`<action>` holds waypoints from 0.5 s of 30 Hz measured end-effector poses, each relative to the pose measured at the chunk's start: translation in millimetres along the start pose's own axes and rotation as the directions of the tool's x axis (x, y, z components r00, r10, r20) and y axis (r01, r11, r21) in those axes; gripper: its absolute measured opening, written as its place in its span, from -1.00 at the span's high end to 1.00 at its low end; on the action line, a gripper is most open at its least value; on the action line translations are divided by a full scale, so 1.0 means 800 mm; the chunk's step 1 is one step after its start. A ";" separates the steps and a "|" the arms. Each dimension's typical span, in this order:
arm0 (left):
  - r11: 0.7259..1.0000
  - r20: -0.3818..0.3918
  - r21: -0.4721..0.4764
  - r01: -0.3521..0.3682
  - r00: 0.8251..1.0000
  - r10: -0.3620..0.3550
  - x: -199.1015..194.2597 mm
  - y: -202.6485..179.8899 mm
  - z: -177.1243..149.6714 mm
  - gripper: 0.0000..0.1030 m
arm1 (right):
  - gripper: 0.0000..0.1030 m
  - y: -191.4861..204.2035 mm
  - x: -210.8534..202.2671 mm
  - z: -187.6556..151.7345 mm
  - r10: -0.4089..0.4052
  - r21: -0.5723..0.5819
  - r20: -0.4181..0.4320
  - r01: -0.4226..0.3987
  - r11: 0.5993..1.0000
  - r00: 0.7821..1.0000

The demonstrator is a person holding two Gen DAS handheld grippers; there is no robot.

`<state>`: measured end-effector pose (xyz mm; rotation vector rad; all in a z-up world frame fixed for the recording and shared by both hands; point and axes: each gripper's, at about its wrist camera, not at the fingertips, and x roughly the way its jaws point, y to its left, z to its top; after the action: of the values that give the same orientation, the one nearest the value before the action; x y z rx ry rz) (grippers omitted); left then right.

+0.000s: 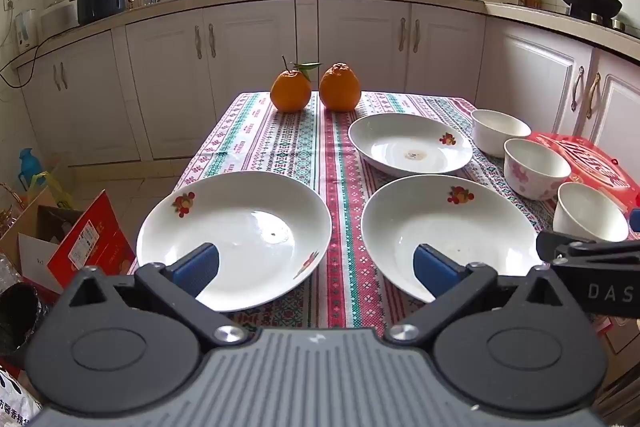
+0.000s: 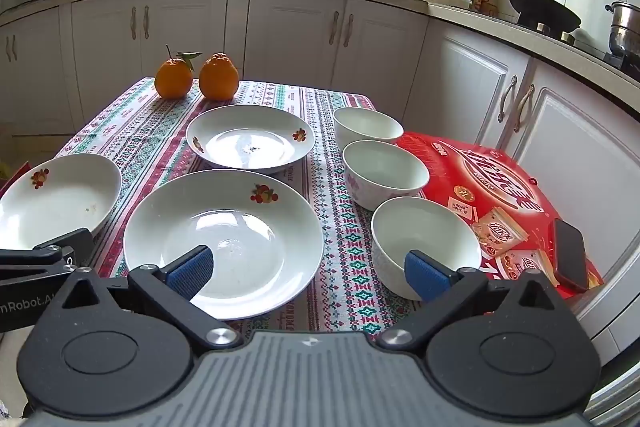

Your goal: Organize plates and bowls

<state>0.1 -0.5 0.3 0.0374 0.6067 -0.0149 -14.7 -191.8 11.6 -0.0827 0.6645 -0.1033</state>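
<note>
Worktop [image 1: 280, 139], patterned cloth: ahead of both grippers.
Plates, three: one [image 1: 234, 239] under my left gripper [image 1: 316, 267], one [image 2: 224, 243] between the two grippers, one [image 2: 250, 139] beyond.
Bowls, three: nearest [image 2: 426, 243] under my right gripper [image 2: 308, 267], two behind it.
Both grippers spread wide, holding nothing. I'd pinch rims only, stacking largest first.

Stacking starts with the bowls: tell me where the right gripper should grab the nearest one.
Grip the near rim of the nearest bowl, one pad inside, one outside, coming from above and the near side. It stands upright and empty, wall thin; the right gripper is open.
</note>
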 end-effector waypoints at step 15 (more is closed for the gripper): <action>1.000 -0.002 -0.006 0.011 1.000 -0.011 0.002 0.001 0.001 -0.99 | -1.00 0.000 0.000 0.001 -0.002 -0.001 0.003 0.002 1.000 1.000</action>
<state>2.0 0.0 -0.2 0.0281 0.6087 -0.0234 -14.6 -192.0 12.3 -0.0839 0.6616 -0.1045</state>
